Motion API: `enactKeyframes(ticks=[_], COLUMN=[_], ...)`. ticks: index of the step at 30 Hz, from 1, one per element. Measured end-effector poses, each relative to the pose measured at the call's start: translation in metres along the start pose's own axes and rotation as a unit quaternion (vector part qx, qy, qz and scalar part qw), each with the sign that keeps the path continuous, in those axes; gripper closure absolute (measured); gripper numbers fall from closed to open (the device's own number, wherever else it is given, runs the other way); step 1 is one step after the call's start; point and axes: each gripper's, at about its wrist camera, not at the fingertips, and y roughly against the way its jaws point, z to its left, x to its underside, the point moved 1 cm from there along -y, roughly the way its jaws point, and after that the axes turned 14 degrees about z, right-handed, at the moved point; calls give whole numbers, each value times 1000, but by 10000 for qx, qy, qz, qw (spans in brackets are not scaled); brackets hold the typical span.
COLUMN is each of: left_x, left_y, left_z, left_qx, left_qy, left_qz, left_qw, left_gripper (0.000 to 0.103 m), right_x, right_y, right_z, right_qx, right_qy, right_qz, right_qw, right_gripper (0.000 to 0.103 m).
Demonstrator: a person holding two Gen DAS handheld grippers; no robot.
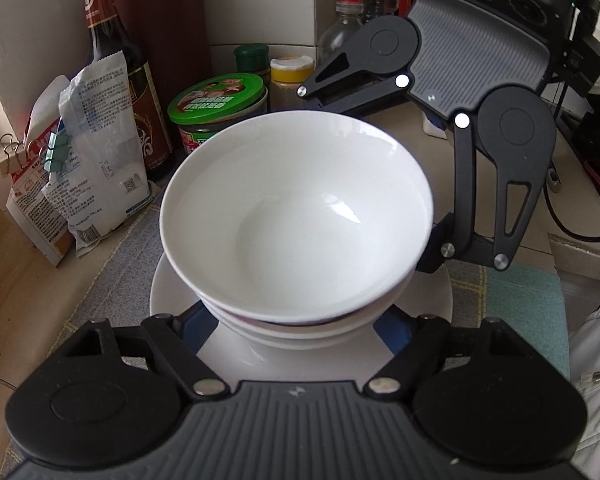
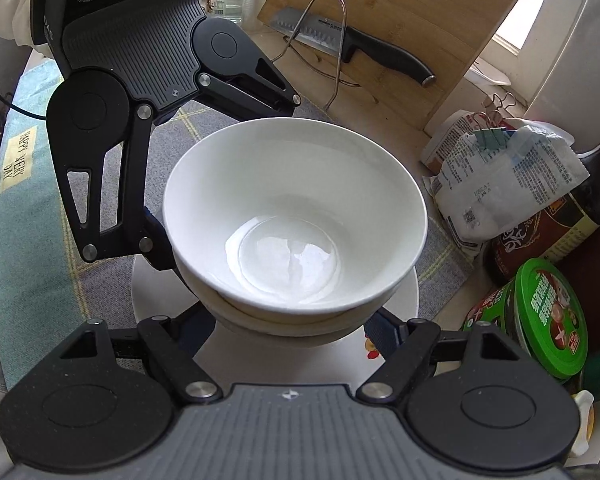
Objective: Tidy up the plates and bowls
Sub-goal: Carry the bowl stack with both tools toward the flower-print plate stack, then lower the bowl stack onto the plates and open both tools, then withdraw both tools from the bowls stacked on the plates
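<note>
A dark sauce bottle (image 1: 134, 92) stands at the back of the counter beside a green-lidded jar (image 1: 219, 101); a clipped white packet (image 1: 96, 152) leans in front of the bottle; a yellow-capped jar (image 1: 291, 70) sits behind; a black-handled knife (image 2: 356, 46) rests against a wooden cutting board (image 2: 420, 12); a checked grey cloth (image 2: 100, 276) covers the counter.

The stacked white ceramic bowls (image 1: 296, 216) hide both grippers' blue fingertip pads and most of the white plate (image 1: 172, 292) beneath. Lower frame edges crop each gripper body (labels on the clipped packets (image 2: 512, 184) are too small to read).
</note>
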Motion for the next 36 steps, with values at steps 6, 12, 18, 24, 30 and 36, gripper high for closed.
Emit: enactKeyframes(ticks=[6, 12, 18, 24, 30, 36], left_x=[1, 5, 14, 42, 72, 80], left_y=[0, 2, 14, 40, 83, 120], left_z=[1, -3, -5, -15, -39, -54], left_qx=[26, -134, -258, -710, -1952, -1711], left_qy=[63, 116, 424, 1097, 1781, 2329], left_qz=[-2, -127, -364, -887, -2020, -1572], left_qw=[10000, 9998, 9981, 9874, 9431, 9443], left_gripper=[20, 18, 6, 4, 1, 1], right_x=[0, 0, 2, 2, -7, -15], right_y=[0, 2, 2, 12, 29, 55], right_z=[-3, -4, 0, 18, 43, 73], right_qx=[-48, -29, 47, 362, 799, 1186], right_qy=[-52, -147, -361, -884, -2223, -4170], right_qz=[-42, -140, -195, -98, 46, 48], right_qw=[10000, 9998, 9991, 9954, 9717, 9011], right_gripper=[19, 9, 1, 0, 0, 0])
